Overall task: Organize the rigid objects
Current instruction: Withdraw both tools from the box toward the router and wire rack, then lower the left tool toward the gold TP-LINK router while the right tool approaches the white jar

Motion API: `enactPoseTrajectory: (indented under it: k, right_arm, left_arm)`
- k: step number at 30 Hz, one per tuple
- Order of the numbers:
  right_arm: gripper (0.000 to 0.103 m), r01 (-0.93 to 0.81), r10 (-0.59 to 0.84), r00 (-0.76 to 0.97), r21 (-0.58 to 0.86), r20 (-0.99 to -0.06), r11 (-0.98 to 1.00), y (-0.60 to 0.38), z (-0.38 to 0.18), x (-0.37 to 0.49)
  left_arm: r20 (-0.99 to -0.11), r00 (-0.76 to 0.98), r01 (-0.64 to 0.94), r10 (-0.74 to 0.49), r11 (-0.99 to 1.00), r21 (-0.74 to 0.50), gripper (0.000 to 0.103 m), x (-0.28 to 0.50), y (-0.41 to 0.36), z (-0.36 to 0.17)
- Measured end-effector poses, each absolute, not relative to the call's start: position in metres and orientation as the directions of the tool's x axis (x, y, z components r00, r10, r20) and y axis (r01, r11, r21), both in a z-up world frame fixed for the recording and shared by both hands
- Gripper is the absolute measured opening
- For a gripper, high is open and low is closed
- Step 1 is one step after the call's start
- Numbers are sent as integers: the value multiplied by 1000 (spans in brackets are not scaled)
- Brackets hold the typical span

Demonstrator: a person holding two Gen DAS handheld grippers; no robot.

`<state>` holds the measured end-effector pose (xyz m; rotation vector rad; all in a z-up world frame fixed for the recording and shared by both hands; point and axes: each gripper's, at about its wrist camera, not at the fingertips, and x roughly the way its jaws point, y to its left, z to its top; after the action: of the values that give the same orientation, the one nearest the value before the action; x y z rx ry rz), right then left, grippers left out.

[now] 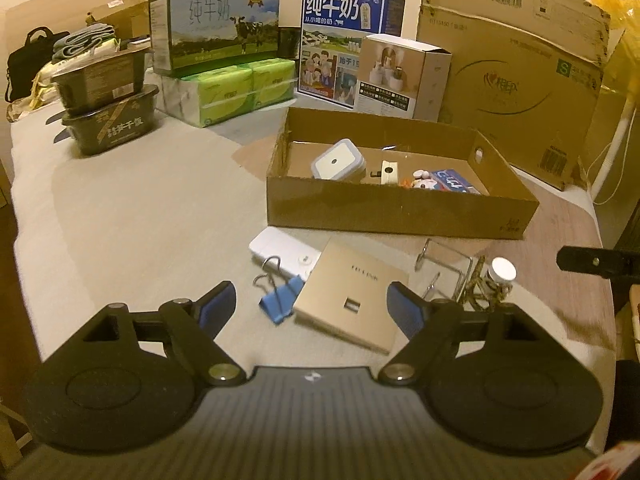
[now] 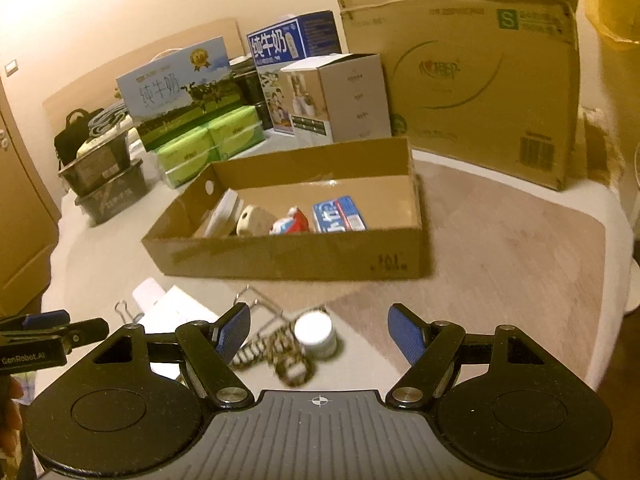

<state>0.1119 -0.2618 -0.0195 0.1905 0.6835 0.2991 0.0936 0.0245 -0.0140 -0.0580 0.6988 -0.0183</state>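
A shallow cardboard tray (image 1: 400,210) (image 2: 288,256) holds a white square container (image 1: 338,160), a cream part (image 1: 389,172), a small red-white toy (image 2: 290,222) and a blue box (image 2: 340,214). In front of it lie a gold flat plate (image 1: 352,292), a blue binder clip (image 1: 280,300), a white bar (image 1: 276,254), a wire rack (image 1: 448,268), a white-capped jar (image 1: 502,272) (image 2: 316,334) and a patterned ring (image 2: 292,364). My left gripper (image 1: 310,310) is open above the clip and plate. My right gripper (image 2: 320,334) is open above the jar.
Milk cartons (image 1: 214,26), green tissue packs (image 1: 236,88), black tubs (image 1: 108,100), a white product box (image 1: 400,76) and a large cardboard carton (image 1: 516,76) stand behind the tray. The right gripper's finger (image 1: 596,262) shows at the right edge of the left wrist view.
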Motion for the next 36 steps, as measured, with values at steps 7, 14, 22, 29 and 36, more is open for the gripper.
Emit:
enactPoseTrajectory:
  k: [7, 14, 22, 29, 36]
  right_arm:
    - [76, -223, 336, 728, 256, -598, 941, -260, -21, 84]
    - [76, -245, 330, 725, 221, -605, 944, -255, -22, 69]
    - [76, -241, 321, 726, 212, -608, 947, -256, -25, 64]
    - [76, -236, 313, 726, 206, -613, 950, -259, -30, 71]
    - [76, -218, 301, 718, 208, -628, 954, -265, -40, 83]
  left_arm:
    - [-644, 764, 0, -32, 999, -49, 84, 72, 25, -15]
    - [-642, 765, 13, -44, 998, -53, 84, 59, 25, -16]
    - [-644, 763, 30, -62, 998, -61, 84, 59, 22, -18]
    - [-649, 757, 51, -80, 997, -63, 84, 65, 20, -23]
    - [-663, 743, 99, -90, 995, -25, 84, 83, 10, -33]
